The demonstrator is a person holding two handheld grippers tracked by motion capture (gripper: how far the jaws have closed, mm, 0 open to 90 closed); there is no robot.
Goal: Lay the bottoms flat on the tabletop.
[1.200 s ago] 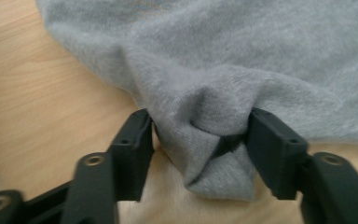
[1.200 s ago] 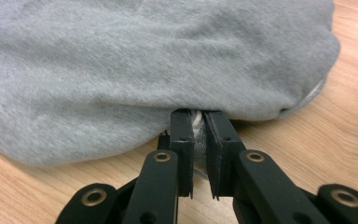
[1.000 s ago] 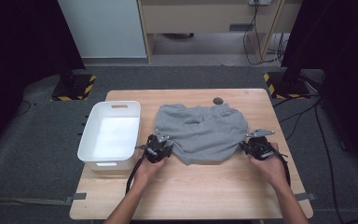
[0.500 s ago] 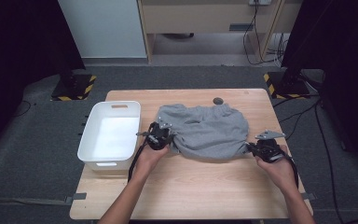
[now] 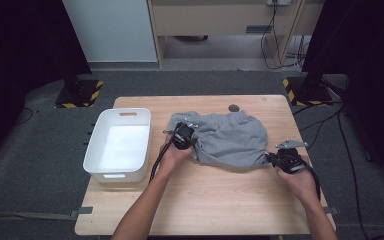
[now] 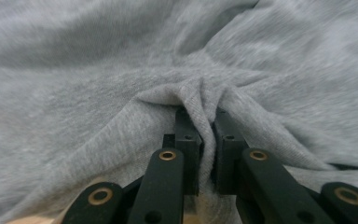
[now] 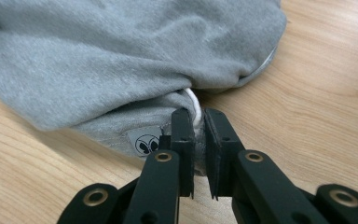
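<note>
A grey garment lies crumpled on the wooden table. My left gripper is at its left side, shut on a pinched fold of the grey cloth; in the left gripper view the jaws have just been closing and then eased a little, with the fold bunched between them. My right gripper holds the garment's near right corner. The right gripper view has the jaws shut on the hem, beside a white cord and a small logo label.
A white plastic bin stands at the table's left, close to my left forearm. A small dark round object lies near the far edge behind the garment. Bare wood stretches along the near side of the table.
My left gripper has moved away from me and slightly right, from the garment's near left edge onto its left side, drawing the cloth along. The right gripper has stayed at the right corner.
</note>
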